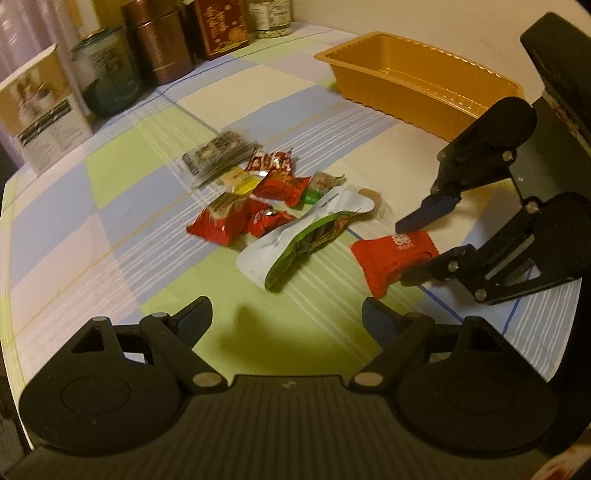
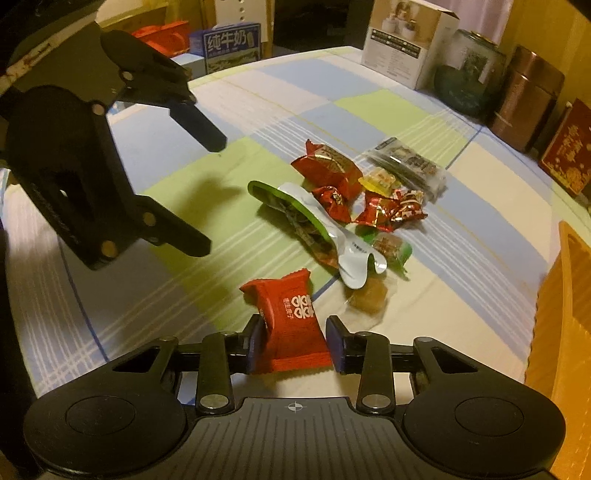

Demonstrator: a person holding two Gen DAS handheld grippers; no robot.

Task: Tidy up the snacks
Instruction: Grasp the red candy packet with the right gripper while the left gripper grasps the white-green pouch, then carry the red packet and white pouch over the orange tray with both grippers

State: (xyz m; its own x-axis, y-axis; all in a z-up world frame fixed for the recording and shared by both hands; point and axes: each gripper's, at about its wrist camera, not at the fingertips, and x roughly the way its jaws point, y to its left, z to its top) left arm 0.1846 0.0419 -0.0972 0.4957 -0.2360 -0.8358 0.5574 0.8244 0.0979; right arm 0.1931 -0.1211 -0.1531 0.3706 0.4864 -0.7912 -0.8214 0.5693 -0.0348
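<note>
On checked tablecloth [image 2: 258,110], red packet [image 2: 291,325] sits between narrowed right tongs [image 2: 295,343]; left tongs [image 1: 286,321] wide, empty

Red snack packet [image 2: 291,325] (white print); orange tray [image 1: 417,77]; pastel-checked tablecloth [image 1: 110,206].

snack pile [image 1: 273,195] left of tray [image 1: 417,81]

A white box [image 1: 44,110], green jar [image 1: 107,70] and copper tins [image 1: 162,48] (one red box [image 1: 221,26] beside) line the checked tablecloth [image 1: 110,206].
</note>
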